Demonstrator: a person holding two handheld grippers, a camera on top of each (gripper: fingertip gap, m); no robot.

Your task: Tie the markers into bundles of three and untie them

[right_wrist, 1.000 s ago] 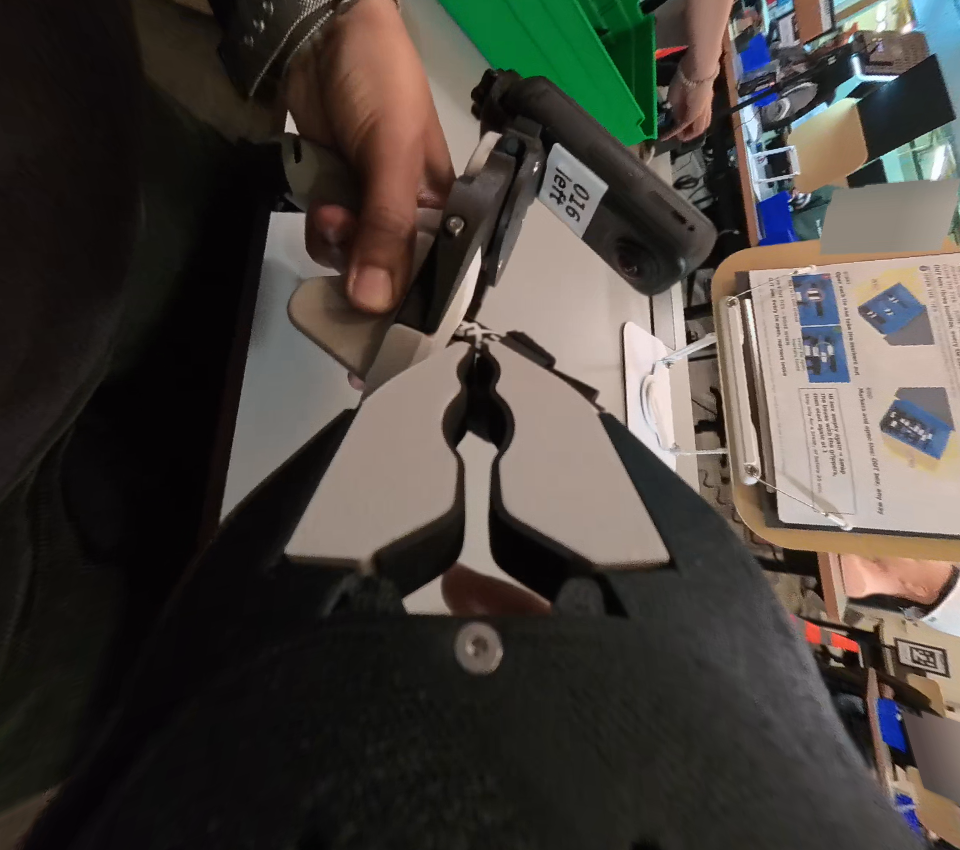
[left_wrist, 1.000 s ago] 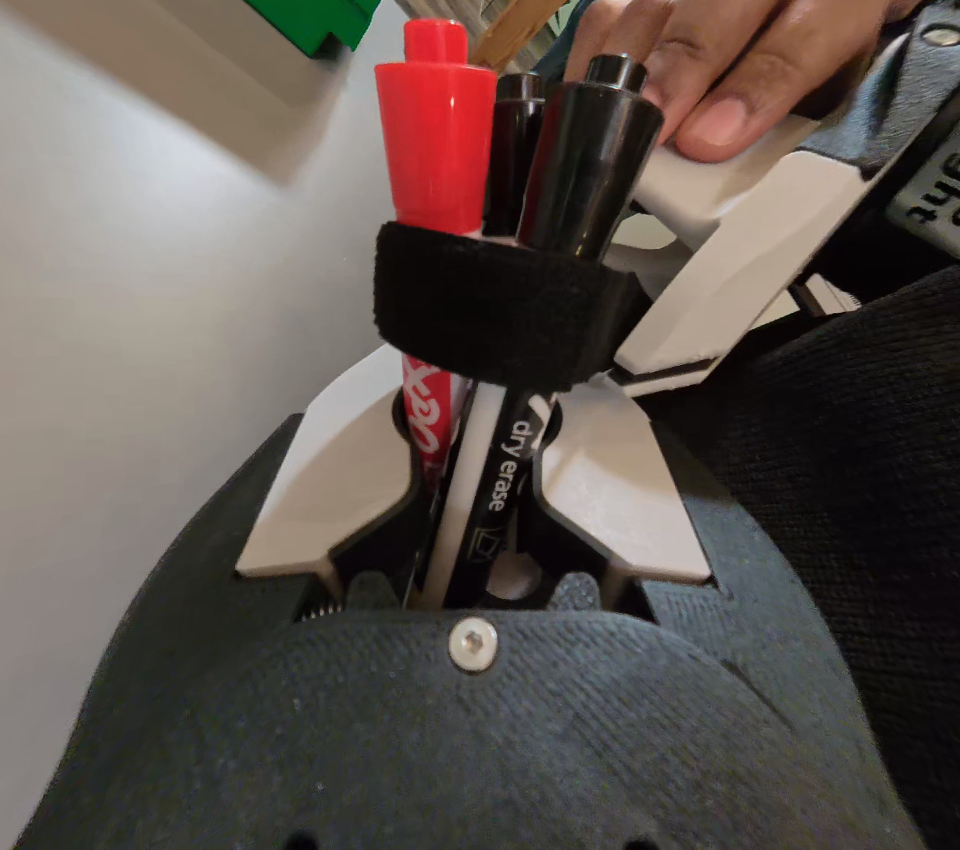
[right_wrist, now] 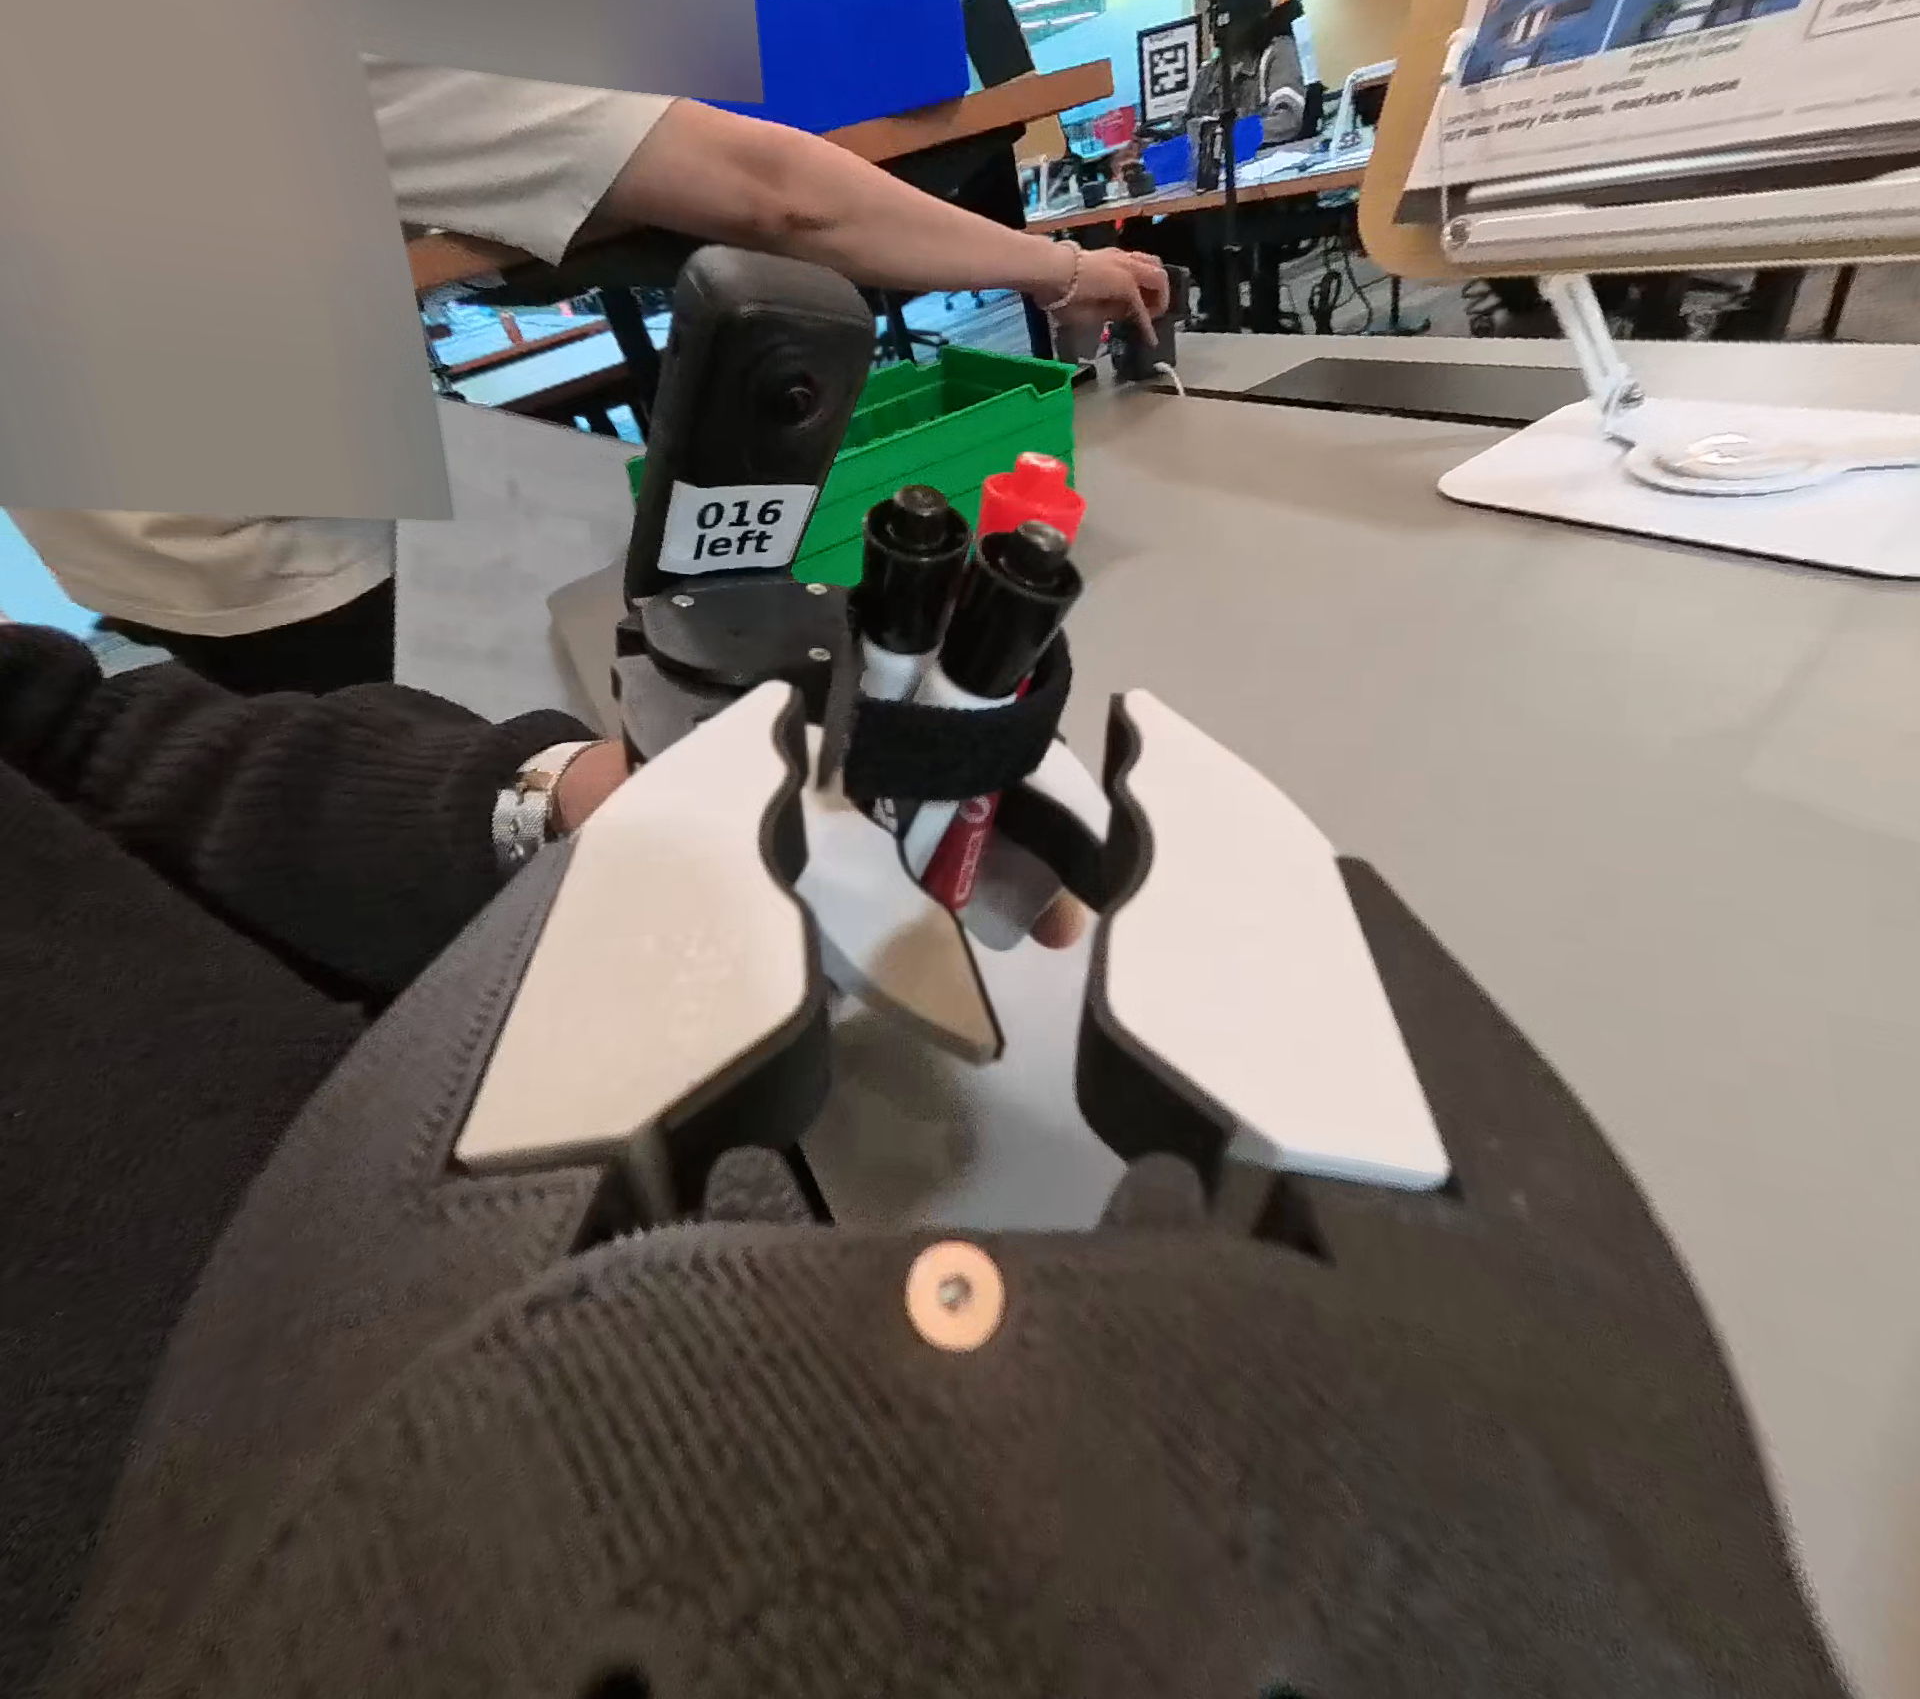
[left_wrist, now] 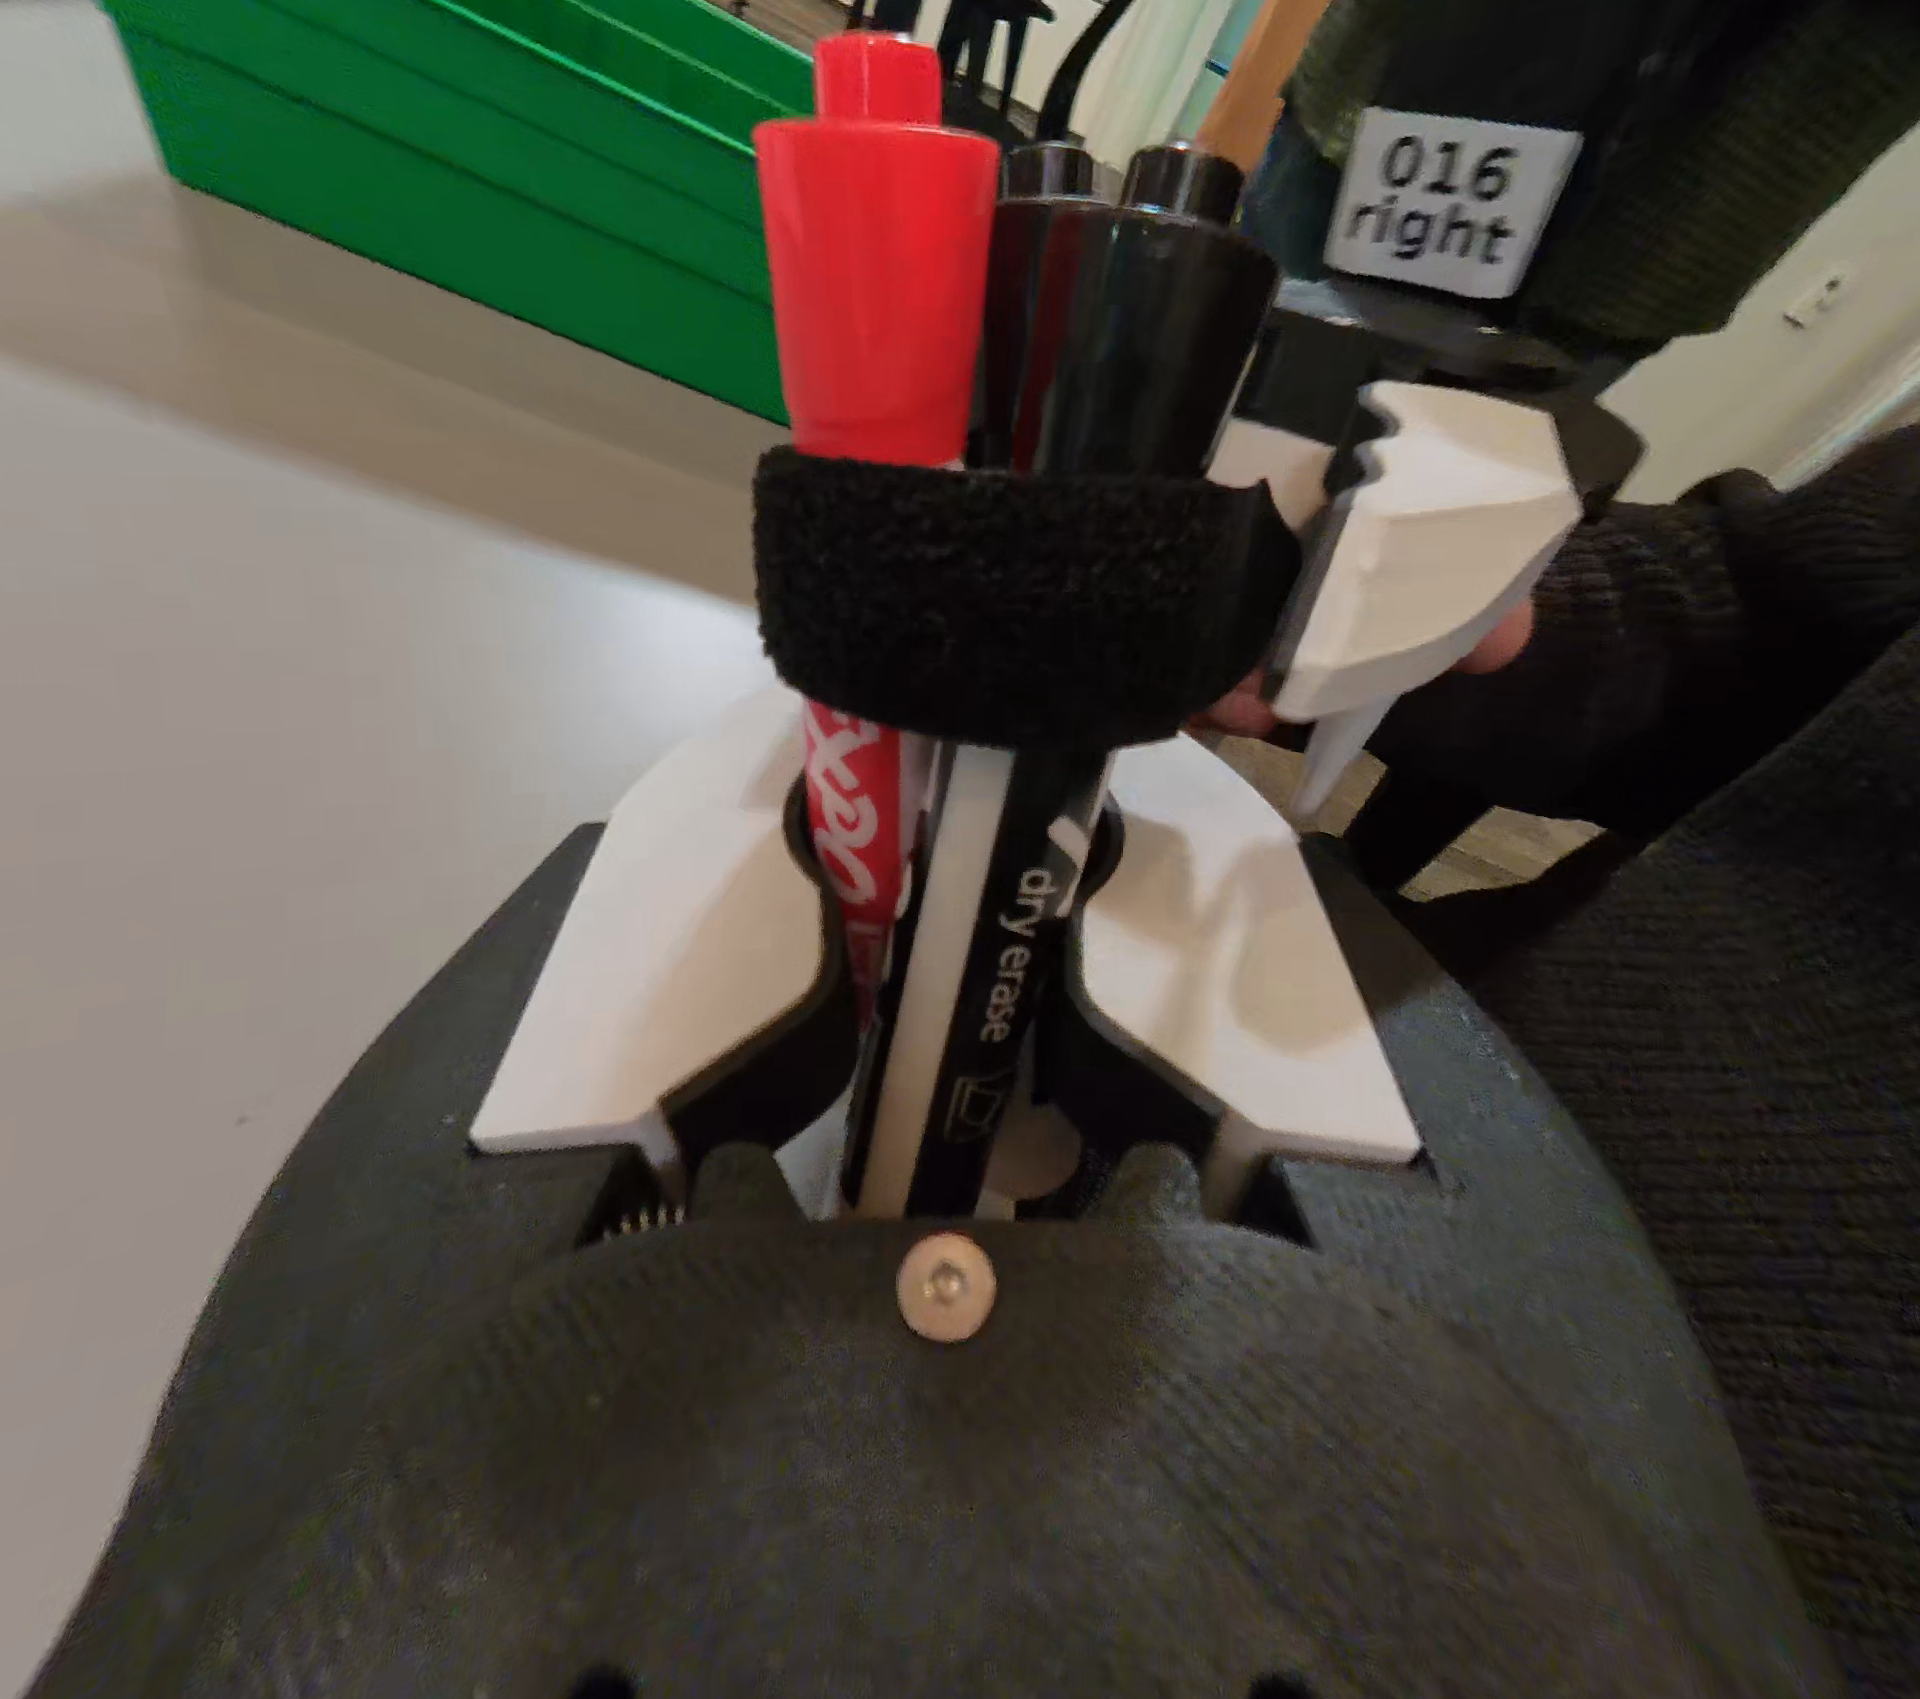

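Three markers, one red (left_wrist: 873, 288) and two black (left_wrist: 1132, 330), stand as a bundle with a black velcro strap (left_wrist: 997, 600) wrapped around them just below the caps. My left gripper (left_wrist: 951, 828) is shut on the marker barrels below the strap. My right gripper (right_wrist: 956, 818) is open, with a finger on each side of the strap (right_wrist: 951, 740) and not clamping it. In the left wrist view the right gripper (left_wrist: 1403, 569) sits against the strap's right end. The red marker (right_wrist: 1029, 496) shows behind the black ones (right_wrist: 914, 569).
The grey table (left_wrist: 312, 610) carries stacked green bins (left_wrist: 416, 122) at the back. A document stand (right_wrist: 1662, 39) on a white base (right_wrist: 1662, 486) is at the right. A person across the table stretches an arm (right_wrist: 831, 205) over its far edge. Tip to tip, the grippers are about 6 cm apart.
My right gripper was shut at the bundle and is now open. Both grippers have turned, so the bundle now stands upright over the table.
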